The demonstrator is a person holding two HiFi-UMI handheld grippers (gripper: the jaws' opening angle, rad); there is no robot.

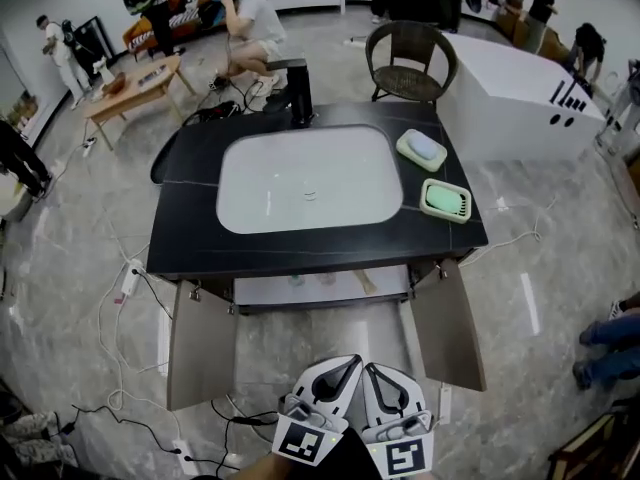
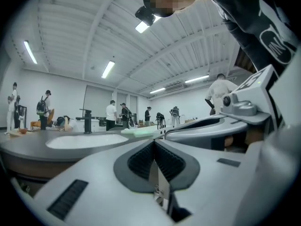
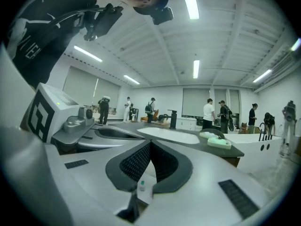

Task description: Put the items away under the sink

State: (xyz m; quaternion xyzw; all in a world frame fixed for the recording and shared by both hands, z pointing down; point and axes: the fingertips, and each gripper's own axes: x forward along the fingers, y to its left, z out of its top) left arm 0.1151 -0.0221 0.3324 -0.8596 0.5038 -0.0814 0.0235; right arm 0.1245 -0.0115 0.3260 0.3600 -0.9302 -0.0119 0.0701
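At six o'clock in the head view, the left gripper (image 1: 345, 366) and the right gripper (image 1: 378, 370) hang side by side close to the person's body, well apart from the vanity. Each gripper's own view shows its ribbed pads pressed together with nothing between them, so both are empty.

Ahead stands a black stone countertop (image 1: 190, 208) with one white rectangular basin (image 1: 310, 178) set into it and one black tap (image 1: 300, 93) at the basin's twelve o'clock. Two pale green soap dishes sit on the countertop. One (image 1: 422, 149) is at the basin's two o'clock and carries a whitish bar. The other (image 1: 445, 200) is just beside it at four o'clock and carries a green bar. Neither is under the sink.

Below, two grey cabinet doors stand swung open, one at seven o'clock (image 1: 202, 346) and one at five o'clock (image 1: 447, 323). Between them shows a white shelf (image 1: 262, 290). A few small shapes may lie on it, but they are too blurred to name or count.

By my judgement this is a pause between carries, with both dishes left to stow. The next move calls for reaching towards two or four o'clock, spreading one gripper's jaws over a dish rim, pinching it level so the bar stays put, and lowering it through the open doors onto the shelf.
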